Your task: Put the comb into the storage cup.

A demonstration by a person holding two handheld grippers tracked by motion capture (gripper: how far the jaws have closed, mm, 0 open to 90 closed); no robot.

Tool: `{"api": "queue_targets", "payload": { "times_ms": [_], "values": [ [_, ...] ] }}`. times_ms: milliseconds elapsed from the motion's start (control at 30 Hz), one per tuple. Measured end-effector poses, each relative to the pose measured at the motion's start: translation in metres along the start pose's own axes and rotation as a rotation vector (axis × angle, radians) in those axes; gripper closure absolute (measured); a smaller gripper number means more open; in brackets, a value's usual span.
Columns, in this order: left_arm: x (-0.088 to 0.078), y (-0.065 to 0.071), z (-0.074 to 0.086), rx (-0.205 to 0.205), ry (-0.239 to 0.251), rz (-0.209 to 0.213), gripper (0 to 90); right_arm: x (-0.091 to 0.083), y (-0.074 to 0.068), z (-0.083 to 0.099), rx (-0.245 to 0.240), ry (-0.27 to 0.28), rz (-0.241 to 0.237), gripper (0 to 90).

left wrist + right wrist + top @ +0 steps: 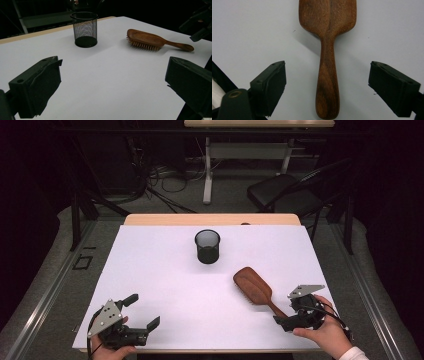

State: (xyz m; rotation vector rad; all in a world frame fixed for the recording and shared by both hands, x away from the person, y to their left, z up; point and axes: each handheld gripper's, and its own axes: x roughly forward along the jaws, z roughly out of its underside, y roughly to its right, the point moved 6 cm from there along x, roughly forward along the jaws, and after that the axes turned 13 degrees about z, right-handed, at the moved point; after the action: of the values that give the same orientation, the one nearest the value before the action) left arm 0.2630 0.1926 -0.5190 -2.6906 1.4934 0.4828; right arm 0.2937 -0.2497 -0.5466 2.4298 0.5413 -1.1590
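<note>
The right gripper (327, 82) is holding its jaws spread on either side of the wooden hairbrush (327, 50) handle, seemingly without touching it. The left gripper (142, 312) is resting on the white surface (165, 285) with its jaws spread, well apart from the black mesh cup (207, 246).

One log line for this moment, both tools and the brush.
right tool: open, straddling hairbrush handle, no contact | left tool: open, empty | hairbrush: bristles down on table | mesh cup: upright

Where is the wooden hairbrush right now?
In the high view the hairbrush lies bristles down on the white table, right of centre, just in front of the black mesh cup, with its handle between the right gripper's open jaws.
</note>
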Motion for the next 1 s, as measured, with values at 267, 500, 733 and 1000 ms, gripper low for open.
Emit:
{"api": "queue_targets", "payload": {
  "times_ms": [267,500,733,1000],
  "values": [
    [0.000,0.000,0.000,0.002,-0.007,0.002,0.2,0.008,0.001,-0.005,-0.012,-0.040,-0.002,14.4],
    [0.000,0.000,0.001,0.000,-0.007,0.000,0.2,0.017,0.003,-0.008,-0.012,-0.075,0.005,14.8],
    [0.001,-0.001,0.001,0.000,-0.010,0.003,0.2,0.027,0.001,-0.014,-0.034,-0.095,0.007,15.4],
    [0.000,-0.001,0.001,0.000,-0.009,0.003,0.2,0.038,-0.006,-0.022,-0.048,-0.109,-0.001,19.0]
  ]
}}
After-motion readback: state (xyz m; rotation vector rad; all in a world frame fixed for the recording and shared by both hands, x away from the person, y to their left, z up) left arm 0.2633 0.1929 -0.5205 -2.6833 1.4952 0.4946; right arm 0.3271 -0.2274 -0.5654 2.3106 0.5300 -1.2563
